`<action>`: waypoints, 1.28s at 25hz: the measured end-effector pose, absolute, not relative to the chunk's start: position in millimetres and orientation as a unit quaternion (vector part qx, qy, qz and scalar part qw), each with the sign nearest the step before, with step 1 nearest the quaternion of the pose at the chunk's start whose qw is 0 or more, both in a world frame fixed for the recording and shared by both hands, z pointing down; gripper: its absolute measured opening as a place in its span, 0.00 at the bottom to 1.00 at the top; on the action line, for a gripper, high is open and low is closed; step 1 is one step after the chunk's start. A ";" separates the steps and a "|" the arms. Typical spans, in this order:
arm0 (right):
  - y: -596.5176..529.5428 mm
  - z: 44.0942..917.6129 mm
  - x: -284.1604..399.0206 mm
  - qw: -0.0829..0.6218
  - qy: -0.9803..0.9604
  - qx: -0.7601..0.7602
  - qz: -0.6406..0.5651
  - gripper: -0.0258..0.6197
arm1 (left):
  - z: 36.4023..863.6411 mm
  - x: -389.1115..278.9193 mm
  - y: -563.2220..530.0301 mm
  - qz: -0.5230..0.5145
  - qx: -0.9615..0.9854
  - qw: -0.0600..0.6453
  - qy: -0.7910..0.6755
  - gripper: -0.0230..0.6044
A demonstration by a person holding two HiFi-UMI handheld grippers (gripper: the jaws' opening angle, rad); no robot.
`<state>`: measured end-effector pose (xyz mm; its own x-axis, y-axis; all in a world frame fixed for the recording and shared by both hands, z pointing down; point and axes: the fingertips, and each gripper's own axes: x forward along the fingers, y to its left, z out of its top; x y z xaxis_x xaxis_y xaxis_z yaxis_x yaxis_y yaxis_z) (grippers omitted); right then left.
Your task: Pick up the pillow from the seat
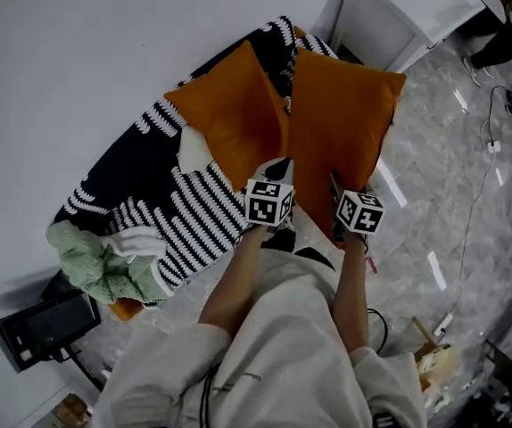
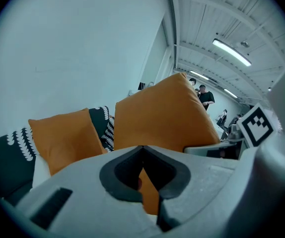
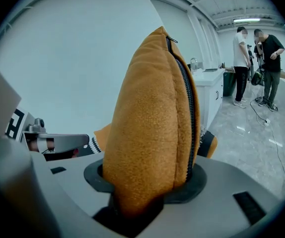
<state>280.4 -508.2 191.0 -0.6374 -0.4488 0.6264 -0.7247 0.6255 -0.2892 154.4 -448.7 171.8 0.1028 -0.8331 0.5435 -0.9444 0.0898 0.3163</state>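
My right gripper [image 3: 150, 182] was clamped on the zipped edge of the pillow [image 1: 341, 123]. My left gripper [image 2: 142, 178] pinched its lower corner. The pillow stood upright, straight ahead, by the front edge of the seat [image 1: 180, 217].

Green knitted cloth [image 1: 91, 261] is bunched at the left end of the seat [image 1: 149, 212], with a white cloth [image 1: 140, 241] lying against it. A black box [image 1: 46, 328] sits on the floor below that end, beside the white wall [image 1: 78, 52]. A white cabinet [image 1: 399, 12] stands at the far end. The grey marbled floor [image 1: 443, 203] carries a loose cable [image 1: 491, 123]. Two people [image 3: 241, 63] stand in the background. A ceiling strip light [image 2: 232, 52] is lit.
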 end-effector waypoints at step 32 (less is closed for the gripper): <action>-701.8 190.8 194.0 0.311 -0.884 0.272 0.221 0.36 | 164.7 80.2 -613.7 0.065 0.604 0.315 -0.729 0.05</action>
<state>194.0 -701.8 190.8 -0.6595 -0.3429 0.6690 -0.6174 0.7548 -0.2218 80.2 -613.7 164.7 -0.0714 -0.8400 0.5379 -0.9223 0.2609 0.2850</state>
